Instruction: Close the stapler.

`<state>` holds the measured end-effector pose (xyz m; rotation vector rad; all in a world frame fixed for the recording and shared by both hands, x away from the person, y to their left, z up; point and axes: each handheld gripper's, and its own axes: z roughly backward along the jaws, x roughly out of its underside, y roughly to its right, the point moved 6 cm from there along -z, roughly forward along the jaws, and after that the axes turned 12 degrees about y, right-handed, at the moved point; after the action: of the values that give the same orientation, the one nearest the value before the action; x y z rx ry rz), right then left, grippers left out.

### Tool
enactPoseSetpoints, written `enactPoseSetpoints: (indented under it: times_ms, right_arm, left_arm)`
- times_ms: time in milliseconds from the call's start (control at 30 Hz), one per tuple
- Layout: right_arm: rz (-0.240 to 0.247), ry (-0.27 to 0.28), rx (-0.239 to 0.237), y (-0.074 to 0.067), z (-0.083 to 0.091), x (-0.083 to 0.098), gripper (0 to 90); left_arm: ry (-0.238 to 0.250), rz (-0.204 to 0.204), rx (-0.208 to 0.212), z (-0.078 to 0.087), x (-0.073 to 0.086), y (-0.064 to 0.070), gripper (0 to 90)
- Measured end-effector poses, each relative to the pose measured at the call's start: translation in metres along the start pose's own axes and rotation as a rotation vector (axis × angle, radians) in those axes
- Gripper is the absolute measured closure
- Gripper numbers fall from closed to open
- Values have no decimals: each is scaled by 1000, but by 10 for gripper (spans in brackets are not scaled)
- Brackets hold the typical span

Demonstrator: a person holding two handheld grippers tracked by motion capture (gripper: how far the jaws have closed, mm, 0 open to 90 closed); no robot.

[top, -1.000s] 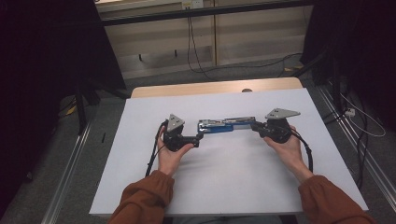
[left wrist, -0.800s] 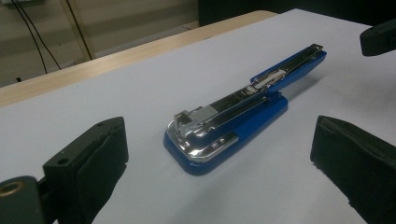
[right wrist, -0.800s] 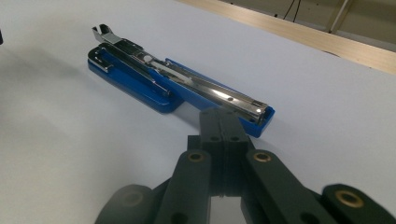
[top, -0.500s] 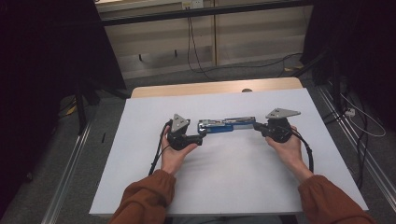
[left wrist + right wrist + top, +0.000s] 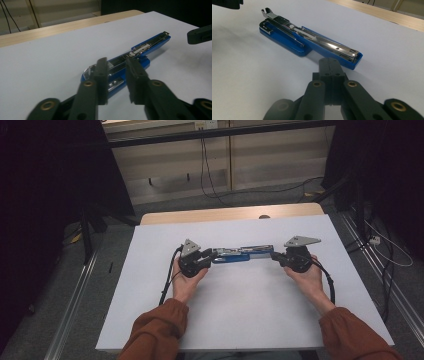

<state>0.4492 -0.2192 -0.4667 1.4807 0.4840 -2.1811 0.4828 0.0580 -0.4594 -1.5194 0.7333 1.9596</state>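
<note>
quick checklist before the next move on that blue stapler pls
1. Stapler lies flat on the white table cover, opened out, metal magazine showing: ok.
2. Left hand-held gripper lined up with the stapler's base end, which sits between its jaws: ok.
3. Left grip firm: cannot tell. The jaws have just been closing, but a gap is visible between them, and the pictures don't show the pads pressing on the stapler.
4. Right hand-held gripper jaws shut together with nothing between them: ok.
5. Right tip in contact with the stapler's far end: cannot tell; it sits right at the blue edge.
6. Cables clear of the stapler: ok.
</note>
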Motion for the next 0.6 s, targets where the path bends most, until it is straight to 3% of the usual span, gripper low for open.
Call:
enactPoseSetpoints:
  times_ms: [200, 433, 533, 600]
  right_arm:
    - [-2, -5, 3, 1, -1, 0, 900]
    - [-4, -13, 10, 4, -3, 2, 900]
    - [-6, -15, 13, 5, -3, 3, 900]
    - [-7, -20, 9, 5, -4, 4, 900]
  left_arm:
    - [-33, 5, 10, -5, 5, -2, 898]
    - [-88, -22, 23, -14, 11, 2, 900]
    - [-125, -55, 13, -17, 17, 2, 900]
    - [-135, -56, 4, -19, 20, 1, 900]
